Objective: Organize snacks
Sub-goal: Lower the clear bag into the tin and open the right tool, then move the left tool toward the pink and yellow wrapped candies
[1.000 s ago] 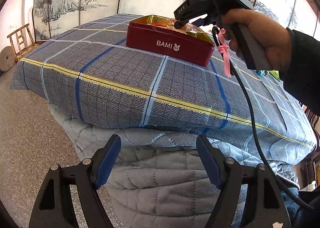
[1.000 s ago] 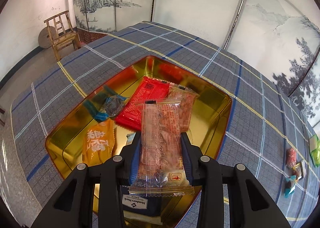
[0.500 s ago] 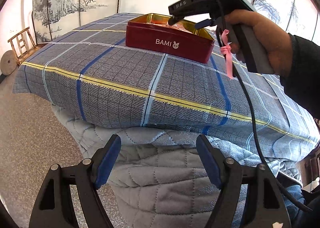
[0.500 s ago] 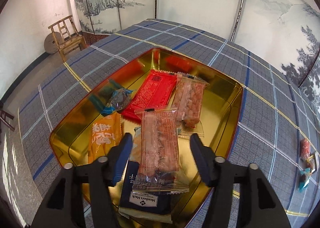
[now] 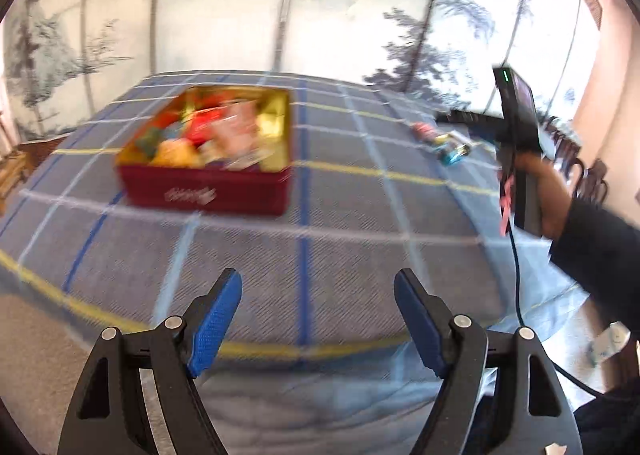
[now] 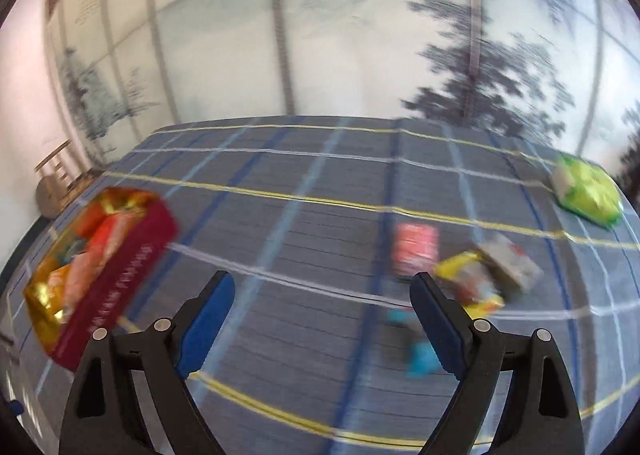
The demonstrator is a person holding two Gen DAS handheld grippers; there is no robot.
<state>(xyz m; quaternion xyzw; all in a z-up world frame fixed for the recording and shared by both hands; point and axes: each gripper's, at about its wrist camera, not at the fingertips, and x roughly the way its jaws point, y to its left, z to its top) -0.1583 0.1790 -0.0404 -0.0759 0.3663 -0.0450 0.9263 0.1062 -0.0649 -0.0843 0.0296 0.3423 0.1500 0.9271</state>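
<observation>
Snacks: packets are filling the tin, upper left of the frame.
Loose snacks: lying on cloth, right.
Right gripper: jaws just opening, holding nothing.
Left gripper: standing apart, holding nothing.

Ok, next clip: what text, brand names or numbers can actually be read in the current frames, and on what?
No text reads clearly; both views are motion-blurred.
Red tin: pale lettering on its front side, smeared, unreadable.
Same red tin in the right wrist view: a line of pale letters along its side, too blurred to read.
Loose snack packets on the checked cloth: any print is too blurred.
</observation>
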